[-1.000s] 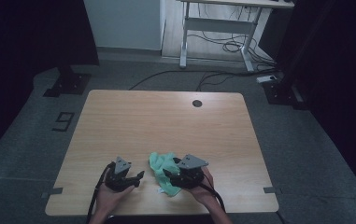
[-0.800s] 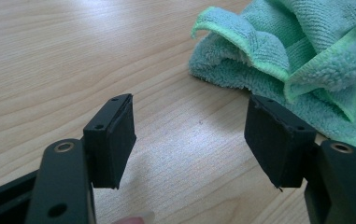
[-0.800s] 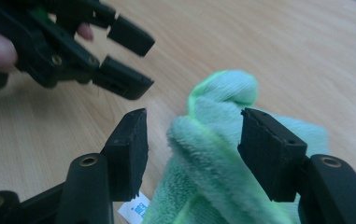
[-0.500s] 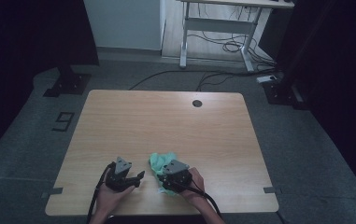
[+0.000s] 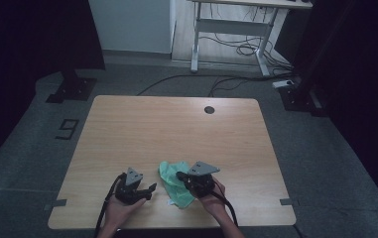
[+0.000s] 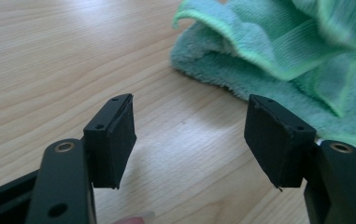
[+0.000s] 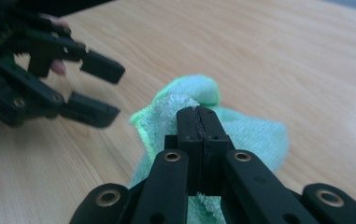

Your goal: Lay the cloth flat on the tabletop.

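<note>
Left gripper [image 5: 149, 188] sits low over the table [image 5: 127, 129] near the front edge, jaws spread wide with nothing between them; in the left gripper view the pads [image 6: 119, 135] stand apart over bare wood, cloth just ahead and to the side, not touching. Green cloth [image 5: 174, 181] lies crumpled on the table near the front edge, between the two grippers, closer to the right one. Right gripper [image 5: 180, 175] has its jaws just closing, now clamped tight together; in the right gripper view the pads [image 7: 199, 130] meet on a raised fold of the cloth [image 7: 180, 105], terry edge bunching up around the tips, so it reads as a pinch on the fabric. How much cloth is actually caught can't be told.

Step in hand, as a judgement: first grab of the cloth done by the right, left waiting unloaded. Next move likely needs the left to slide in to the near cloth edge and pinch a second spot, so the cloth can be lifted and spread or folded. Risk: thin pinch slips on lift.
</note>
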The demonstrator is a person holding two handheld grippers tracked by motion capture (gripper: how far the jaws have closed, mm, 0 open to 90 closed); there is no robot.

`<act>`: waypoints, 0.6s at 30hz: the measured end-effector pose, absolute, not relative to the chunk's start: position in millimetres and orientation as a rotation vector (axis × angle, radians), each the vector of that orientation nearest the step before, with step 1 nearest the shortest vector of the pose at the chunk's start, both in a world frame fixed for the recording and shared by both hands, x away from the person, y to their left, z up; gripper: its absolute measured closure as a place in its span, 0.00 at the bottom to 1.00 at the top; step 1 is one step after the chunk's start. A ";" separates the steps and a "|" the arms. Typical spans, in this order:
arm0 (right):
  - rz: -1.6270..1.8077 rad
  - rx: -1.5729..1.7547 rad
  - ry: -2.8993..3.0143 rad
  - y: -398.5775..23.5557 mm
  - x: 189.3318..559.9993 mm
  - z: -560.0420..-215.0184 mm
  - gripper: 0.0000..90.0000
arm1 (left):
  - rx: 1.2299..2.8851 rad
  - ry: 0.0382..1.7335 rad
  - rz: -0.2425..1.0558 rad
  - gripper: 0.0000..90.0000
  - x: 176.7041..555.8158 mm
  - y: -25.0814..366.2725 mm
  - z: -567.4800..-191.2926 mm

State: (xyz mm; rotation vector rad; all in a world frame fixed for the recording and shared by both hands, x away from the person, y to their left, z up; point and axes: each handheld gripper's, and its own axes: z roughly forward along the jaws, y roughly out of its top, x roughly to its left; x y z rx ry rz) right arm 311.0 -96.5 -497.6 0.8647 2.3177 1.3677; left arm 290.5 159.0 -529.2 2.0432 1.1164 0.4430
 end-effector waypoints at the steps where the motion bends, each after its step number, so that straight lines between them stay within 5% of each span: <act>1: 1.368 0.865 2.318 -96.5 311.0 -497.6 0.99 | 2.043 1.116 0.443 0.38 290.5 159.0 -529.2; 18: 1.456 1.055 2.072 -151.1 324.8 -481.9 0.99 | 2.072 1.081 0.459 0.39 292.8 144.8 -527.6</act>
